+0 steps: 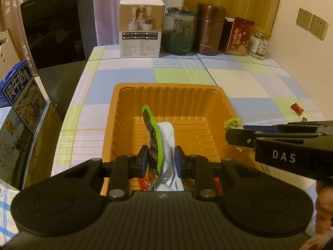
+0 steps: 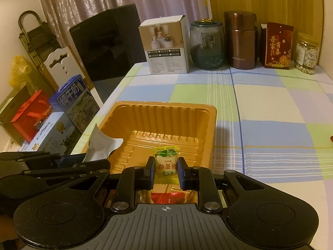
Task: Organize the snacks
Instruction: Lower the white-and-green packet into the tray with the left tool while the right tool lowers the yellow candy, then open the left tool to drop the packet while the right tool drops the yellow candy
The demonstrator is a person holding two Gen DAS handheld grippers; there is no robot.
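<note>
- My left hand-held gripper (image 1: 162, 160) is clamped on a silver snack pouch (image 1: 166, 145) with a green edge, holding it up over the orange plastic tray (image 1: 166, 87) on the table (image 1: 239, 77).
- My right hand-held gripper (image 2: 165, 171) is pinching a small yellow-green wrapped candy (image 2: 165, 162), also right over the tray.
- Only the right wrist view shows that candy properly; from the left I just get the right hand-held gripper side-on and a scrap of the green wrapper poking past it.
- The left view picks up two loose red candies (image 1: 297, 109) lying on the checked cloth off to the right of the tray. The right view only clips a red speck at its edge.
- Both views show red wrappers (image 2: 167, 198) already down in the near end of the tray.
- The right view catches the red gift box (image 2: 29, 117) and white chair back (image 2: 59, 62) off the left side; the milk carton (image 1: 18, 87) shows in both.
</note>
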